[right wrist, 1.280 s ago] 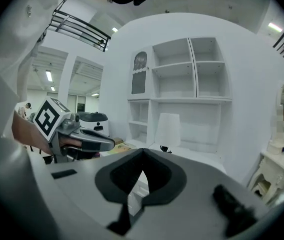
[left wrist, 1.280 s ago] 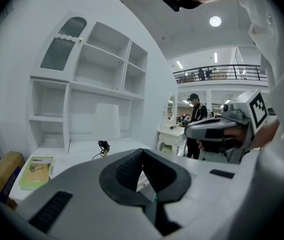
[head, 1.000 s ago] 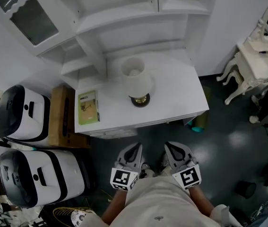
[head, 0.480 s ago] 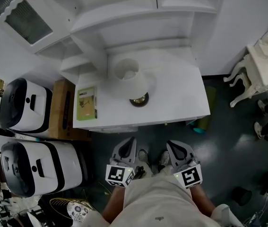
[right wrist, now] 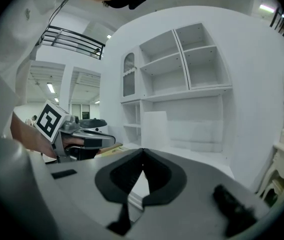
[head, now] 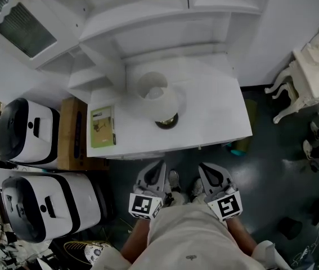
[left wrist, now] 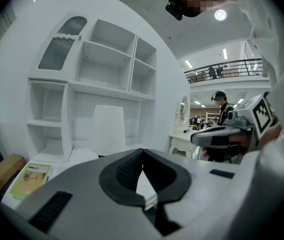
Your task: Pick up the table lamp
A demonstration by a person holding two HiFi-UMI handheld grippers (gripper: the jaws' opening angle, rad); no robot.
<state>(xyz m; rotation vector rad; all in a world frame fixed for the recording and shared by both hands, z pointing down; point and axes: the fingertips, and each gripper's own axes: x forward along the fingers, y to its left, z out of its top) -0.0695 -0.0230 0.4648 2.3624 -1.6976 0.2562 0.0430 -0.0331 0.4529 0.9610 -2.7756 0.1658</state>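
Observation:
The table lamp (head: pixel 158 96) has a white shade and a brass base (head: pixel 166 120) and stands upright mid-desk on the white desk top (head: pixel 215 114). Both grippers hover in front of the desk's front edge, short of the lamp, holding nothing. My left gripper (head: pixel 160 164) is shut, as is my right gripper (head: pixel 202 166) beside it. In the left gripper view the shade (left wrist: pixel 107 130) rises beyond the shut jaw tips (left wrist: pixel 142 151), slightly left of them. In the right gripper view the shade (right wrist: pixel 154 126) stands just past the shut tips (right wrist: pixel 143 151).
A green book (head: pixel 102 127) lies on the desk's left part. A white hutch with shelves (head: pixel 165 32) rises behind the lamp. Left of the desk sit a wooden box (head: pixel 69 134) and two white-and-black machines (head: pixel 27 134). A white ornate chair (head: pixel 317 66) stands at right.
Both grippers have moved a little forward toward the desk's front edge, still shut and side by side. The lamp has not moved.

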